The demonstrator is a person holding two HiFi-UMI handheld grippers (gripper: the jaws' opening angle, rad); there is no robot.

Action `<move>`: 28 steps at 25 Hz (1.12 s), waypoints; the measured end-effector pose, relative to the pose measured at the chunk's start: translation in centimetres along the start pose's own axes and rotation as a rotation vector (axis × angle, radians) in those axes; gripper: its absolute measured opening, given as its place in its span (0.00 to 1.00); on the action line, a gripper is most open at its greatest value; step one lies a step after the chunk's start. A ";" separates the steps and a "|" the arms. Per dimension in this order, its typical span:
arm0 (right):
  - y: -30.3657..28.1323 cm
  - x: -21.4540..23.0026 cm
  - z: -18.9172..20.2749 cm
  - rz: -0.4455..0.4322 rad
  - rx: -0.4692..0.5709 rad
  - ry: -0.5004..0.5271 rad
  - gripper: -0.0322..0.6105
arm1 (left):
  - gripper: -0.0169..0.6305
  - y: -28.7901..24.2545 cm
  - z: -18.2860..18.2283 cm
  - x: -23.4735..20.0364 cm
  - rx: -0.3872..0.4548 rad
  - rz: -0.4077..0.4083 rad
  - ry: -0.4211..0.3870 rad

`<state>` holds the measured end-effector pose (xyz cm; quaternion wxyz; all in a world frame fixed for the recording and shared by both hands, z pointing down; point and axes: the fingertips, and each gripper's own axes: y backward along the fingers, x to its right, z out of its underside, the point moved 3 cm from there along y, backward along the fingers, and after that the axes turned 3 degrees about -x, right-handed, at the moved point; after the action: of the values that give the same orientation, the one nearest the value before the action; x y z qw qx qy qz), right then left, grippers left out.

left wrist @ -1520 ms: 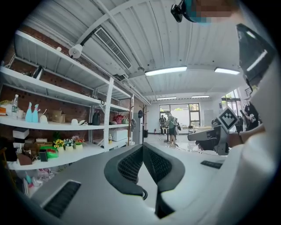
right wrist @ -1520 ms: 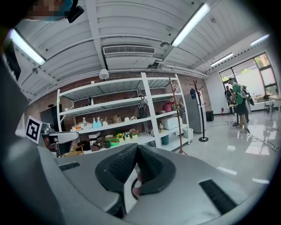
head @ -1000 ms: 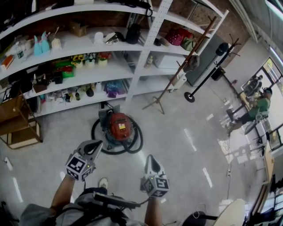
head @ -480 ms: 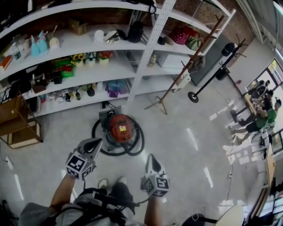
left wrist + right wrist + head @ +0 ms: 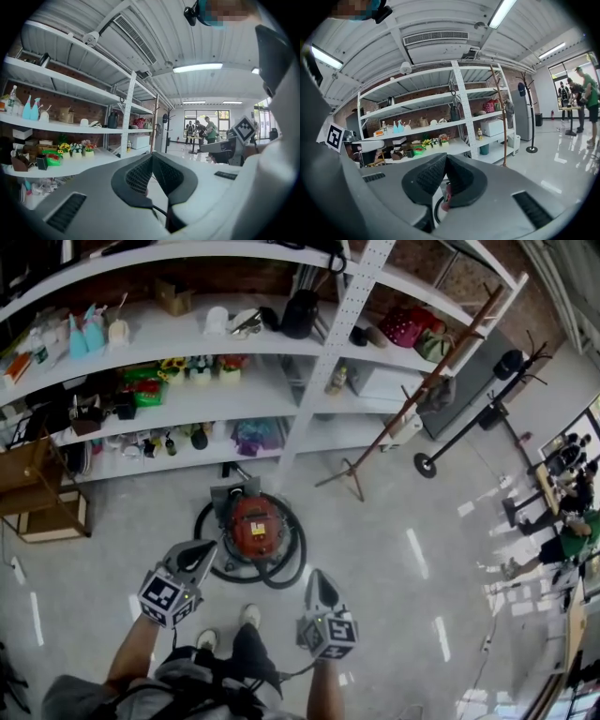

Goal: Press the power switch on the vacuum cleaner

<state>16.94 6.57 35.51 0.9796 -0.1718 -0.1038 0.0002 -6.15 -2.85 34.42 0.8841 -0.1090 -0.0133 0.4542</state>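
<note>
Grey, glossy floor point(image 5: 394, 549) fills most of the head view. White shelving point(image 5: 337, 334) runs along the far side against a brick wall. Its tiers are loaded with small goods, including spray bottles point(image 5: 84, 334), potted flowers point(image 5: 192, 367) and a dark jug point(image 5: 300, 313).

A wooden pole stand point(image 5: 412, 399) and a black coat stand point(image 5: 469, 418) are to the right of the shelving. A wooden crate point(image 5: 47, 512) sits low at the left end. Several people point(image 5: 572, 540) are at the far right edge, well apart from the work area.

The vacuum cleaner point(image 5: 251, 526) is a red-topped canister. It rests on the floor just in front of the lowest shelf, with its black hose point(image 5: 291, 563) coiled in a ring round the body. Its power switch cannot be made out at this size.

The left gripper point(image 5: 204, 547) is held ahead of the person. In the head view its tip lies over the near left edge of the hose ring; actual contact cannot be confirmed. Its own view shows the ribbed pads point(image 5: 140, 176) pressed together with nothing between them.

The right gripper point(image 5: 319, 576) is to the near right of the vacuum cleaner, clear of the hose. Its jaws are likewise pressed together and empty, and a sliver of red shows in the gap below them.

One pale shoe point(image 5: 248, 617) stands just behind the hose ring.
</note>
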 end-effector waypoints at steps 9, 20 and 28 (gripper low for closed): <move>-6.9 3.7 -2.6 -0.143 -0.062 0.055 0.06 | 0.04 -5.2 -1.3 -2.0 -0.007 -0.120 -0.008; -13.2 3.7 -3.3 -0.319 -0.101 0.158 0.06 | 0.04 -7.6 -0.6 -4.6 -0.013 -0.274 0.030; -16.3 3.8 -0.9 -0.328 -0.140 0.152 0.06 | 0.04 -9.7 1.6 -5.8 -0.041 -0.244 0.038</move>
<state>20.31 -8.89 40.95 0.9572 -0.2197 -0.0558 -0.1798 -1.96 -12.67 38.42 0.9303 -0.1334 -0.0192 0.3410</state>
